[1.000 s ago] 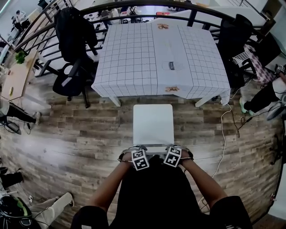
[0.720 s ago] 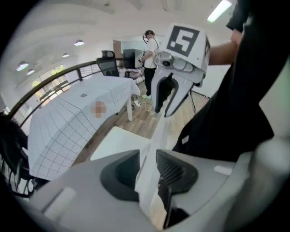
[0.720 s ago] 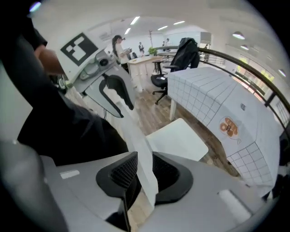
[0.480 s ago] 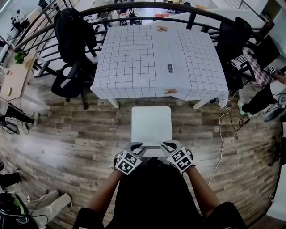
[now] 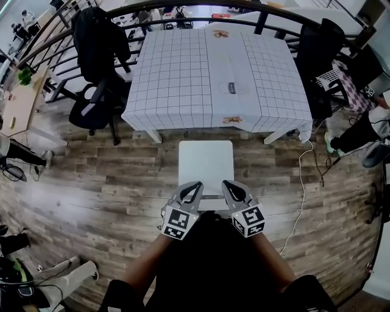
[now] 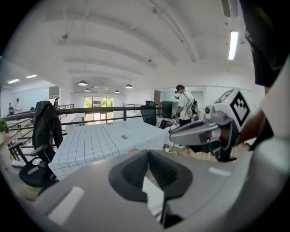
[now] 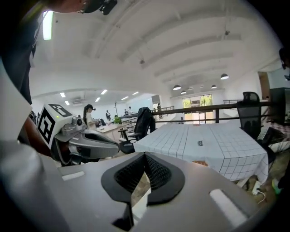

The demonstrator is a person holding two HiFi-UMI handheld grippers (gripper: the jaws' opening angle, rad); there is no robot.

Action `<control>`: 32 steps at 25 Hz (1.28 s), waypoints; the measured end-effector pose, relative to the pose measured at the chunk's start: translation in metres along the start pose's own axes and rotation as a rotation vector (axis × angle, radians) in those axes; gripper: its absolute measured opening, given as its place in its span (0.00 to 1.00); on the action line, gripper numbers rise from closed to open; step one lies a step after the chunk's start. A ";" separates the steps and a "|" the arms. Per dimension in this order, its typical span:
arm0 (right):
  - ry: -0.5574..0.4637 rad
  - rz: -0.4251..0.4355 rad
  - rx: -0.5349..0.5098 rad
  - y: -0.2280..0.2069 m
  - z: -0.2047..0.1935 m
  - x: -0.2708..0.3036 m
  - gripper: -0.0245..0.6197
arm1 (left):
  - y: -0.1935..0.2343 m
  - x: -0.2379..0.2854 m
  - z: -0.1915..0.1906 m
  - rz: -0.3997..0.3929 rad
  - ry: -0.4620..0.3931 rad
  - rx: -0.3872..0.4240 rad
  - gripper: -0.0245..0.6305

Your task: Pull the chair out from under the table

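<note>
The white chair [image 5: 206, 166] stands on the wood floor just in front of the table [image 5: 213, 79], which wears a white checked cloth. Its seat is wholly outside the table's edge. My left gripper [image 5: 197, 184] and right gripper [image 5: 224, 183] hover side by side over the chair's near edge and point forward at the table. Both have just been closing and now stand shut with nothing between their jaws. In the left gripper view the shut jaws [image 6: 148, 152] frame a sliver of the chair [image 6: 153, 195], and the right gripper [image 6: 199, 133] shows beside them.
Black office chairs stand at the table's left [image 5: 97, 73] and right [image 5: 323, 55], with a dark railing [image 5: 183, 8] behind. A white cable [image 5: 303, 183] trails on the floor at right. A seated person's legs [image 5: 356, 131] are at the far right.
Both grippers have let go of the chair's near edge, risen, tilted from pointing down to pointing forward, and gone from open to shut. The chair has kept its place.
</note>
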State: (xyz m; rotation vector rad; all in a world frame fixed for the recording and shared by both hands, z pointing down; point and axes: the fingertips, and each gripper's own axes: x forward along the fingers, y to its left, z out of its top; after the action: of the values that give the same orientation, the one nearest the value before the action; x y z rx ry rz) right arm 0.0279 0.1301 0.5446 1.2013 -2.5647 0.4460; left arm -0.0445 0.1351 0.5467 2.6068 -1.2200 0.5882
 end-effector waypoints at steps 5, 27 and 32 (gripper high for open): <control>-0.116 -0.078 -0.014 -0.009 0.041 -0.018 0.04 | 0.006 -0.011 0.033 0.062 -0.126 -0.055 0.05; -0.294 -0.279 -0.156 0.029 0.103 -0.051 0.03 | -0.002 -0.078 0.105 0.109 -0.379 0.012 0.05; -0.284 -0.287 -0.153 0.040 0.104 -0.051 0.03 | 0.002 -0.085 0.108 0.115 -0.388 0.035 0.05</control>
State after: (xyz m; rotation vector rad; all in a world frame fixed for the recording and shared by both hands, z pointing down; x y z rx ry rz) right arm 0.0163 0.1493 0.4240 1.6408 -2.5315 0.0157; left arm -0.0669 0.1554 0.4126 2.7800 -1.4868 0.1198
